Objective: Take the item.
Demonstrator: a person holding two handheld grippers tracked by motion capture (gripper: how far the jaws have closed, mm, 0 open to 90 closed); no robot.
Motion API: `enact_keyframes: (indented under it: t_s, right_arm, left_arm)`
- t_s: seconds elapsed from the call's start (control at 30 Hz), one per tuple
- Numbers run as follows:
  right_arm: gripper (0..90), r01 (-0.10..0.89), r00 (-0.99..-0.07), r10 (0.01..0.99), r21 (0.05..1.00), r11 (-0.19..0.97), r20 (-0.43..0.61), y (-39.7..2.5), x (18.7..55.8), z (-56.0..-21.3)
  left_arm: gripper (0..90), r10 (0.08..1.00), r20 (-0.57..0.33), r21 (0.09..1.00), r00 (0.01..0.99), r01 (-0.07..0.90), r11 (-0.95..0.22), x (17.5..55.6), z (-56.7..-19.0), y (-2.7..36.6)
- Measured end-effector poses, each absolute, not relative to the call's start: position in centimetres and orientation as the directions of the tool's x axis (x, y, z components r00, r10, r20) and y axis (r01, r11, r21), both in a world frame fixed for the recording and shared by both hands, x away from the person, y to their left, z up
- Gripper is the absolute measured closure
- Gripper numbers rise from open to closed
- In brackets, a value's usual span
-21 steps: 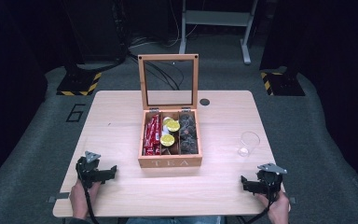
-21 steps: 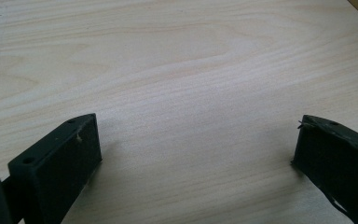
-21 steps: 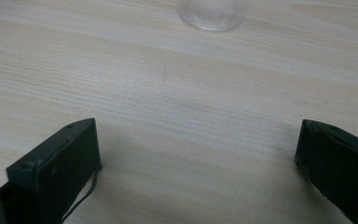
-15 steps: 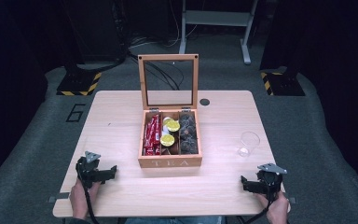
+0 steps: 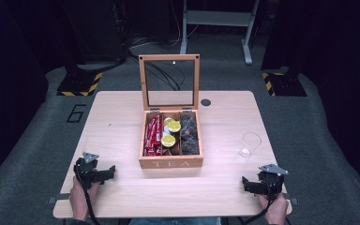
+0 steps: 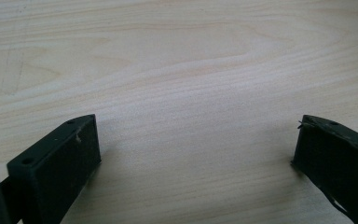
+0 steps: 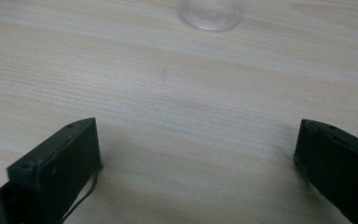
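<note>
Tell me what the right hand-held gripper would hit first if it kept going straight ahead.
Probably the clear glass: it stands ahead of the open right hand-held gripper, slightly off centre, with bare table between. Depth is hard to judge.

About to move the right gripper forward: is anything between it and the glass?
No. The right gripper is open, and bare table runs from its jaws up to the glass in the right gripper view; the high view agrees.
</note>
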State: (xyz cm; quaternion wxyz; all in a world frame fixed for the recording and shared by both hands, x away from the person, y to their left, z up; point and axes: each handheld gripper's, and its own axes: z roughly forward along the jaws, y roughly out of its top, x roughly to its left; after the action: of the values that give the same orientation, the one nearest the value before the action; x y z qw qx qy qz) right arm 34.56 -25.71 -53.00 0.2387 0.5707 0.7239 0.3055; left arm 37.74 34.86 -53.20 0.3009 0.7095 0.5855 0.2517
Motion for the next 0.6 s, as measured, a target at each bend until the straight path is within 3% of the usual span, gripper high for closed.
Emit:
enact_keyframes:
  t_s: [0.6]
  right_arm:
    - [0.0, 0.702, -0.243, 0.97, 0.691, 0.173, 0.004, -25.57, 35.2, -52.69]
  left_arm:
    - [0.3, 0.977, 0.007, 0.721, 0.213, 0.676, -0.152, 37.75, -53.18, 34.82]
